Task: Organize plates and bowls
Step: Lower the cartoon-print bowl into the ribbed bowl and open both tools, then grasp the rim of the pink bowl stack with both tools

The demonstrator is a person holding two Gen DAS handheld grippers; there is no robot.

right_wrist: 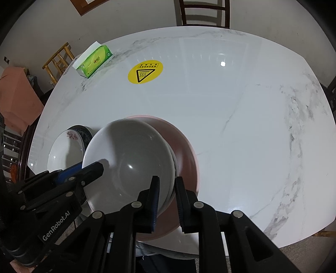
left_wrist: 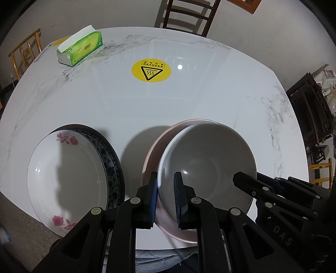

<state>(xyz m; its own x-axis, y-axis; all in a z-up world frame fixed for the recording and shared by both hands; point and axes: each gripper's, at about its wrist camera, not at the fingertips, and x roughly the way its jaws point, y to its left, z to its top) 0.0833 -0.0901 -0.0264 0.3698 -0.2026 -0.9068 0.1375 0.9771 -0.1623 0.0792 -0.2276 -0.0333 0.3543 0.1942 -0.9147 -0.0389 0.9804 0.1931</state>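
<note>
A white bowl (left_wrist: 205,159) (right_wrist: 130,155) rests tilted inside a pink bowl (left_wrist: 155,147) (right_wrist: 182,142) near the table's front edge. My left gripper (left_wrist: 166,182) is shut on the white bowl's left rim, one pad inside and one outside. My right gripper (right_wrist: 167,184) grips the opposite rim of the same bowl the same way, its jaws narrow. Each gripper's tip shows in the other view, at the bowl's edge. To the left sits a white plate with red flowers (left_wrist: 69,168) (right_wrist: 65,151), stacked on a blue-patterned plate (left_wrist: 111,166).
The white marble table (left_wrist: 189,100) bears a green tissue box (left_wrist: 80,49) (right_wrist: 93,61) at the far left and a yellow warning sticker (left_wrist: 151,70) (right_wrist: 145,72) mid-table. A dark chair (left_wrist: 189,14) stands behind it, and wooden chairs stand at both sides.
</note>
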